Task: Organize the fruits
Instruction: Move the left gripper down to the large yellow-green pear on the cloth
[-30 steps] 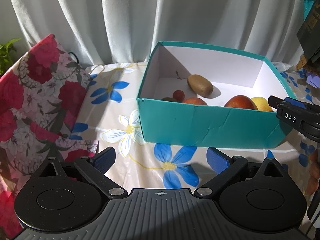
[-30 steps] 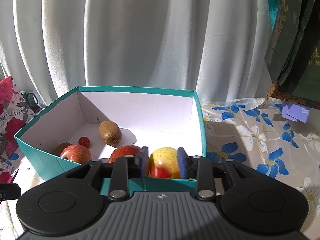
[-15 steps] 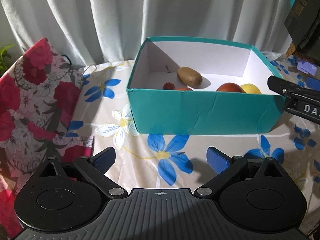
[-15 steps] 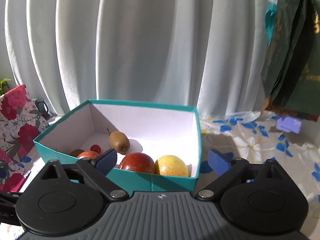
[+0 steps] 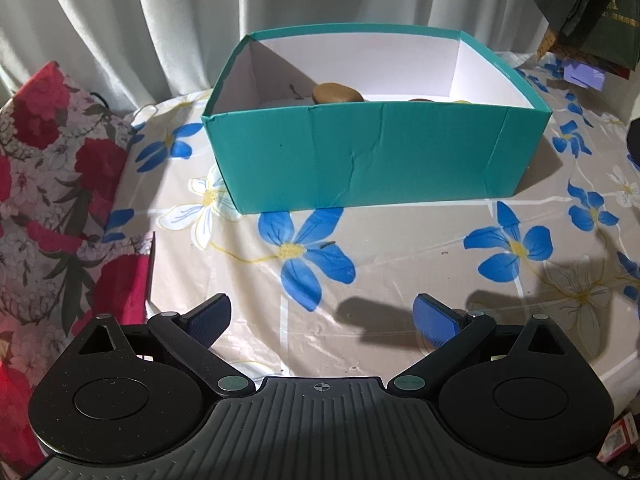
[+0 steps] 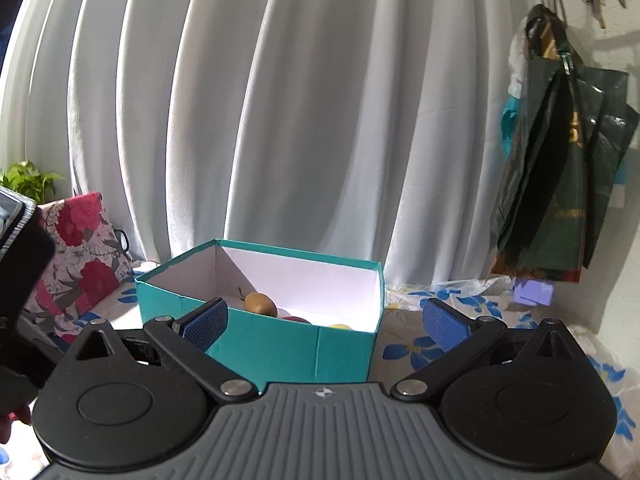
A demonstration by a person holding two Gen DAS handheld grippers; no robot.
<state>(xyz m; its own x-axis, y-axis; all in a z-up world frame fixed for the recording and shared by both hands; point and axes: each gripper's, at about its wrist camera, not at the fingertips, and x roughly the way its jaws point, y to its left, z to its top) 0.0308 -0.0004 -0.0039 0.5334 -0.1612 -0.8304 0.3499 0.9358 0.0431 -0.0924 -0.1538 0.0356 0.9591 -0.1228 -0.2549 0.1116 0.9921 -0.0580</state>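
Both grippers [image 5: 322, 316] [image 6: 325, 322] farther from box [image 5: 372, 156].

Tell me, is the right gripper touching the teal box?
Apart. In the right wrist view, the right gripper hangs open and raised, back from the teal box, and its blue fingers hold nothing.
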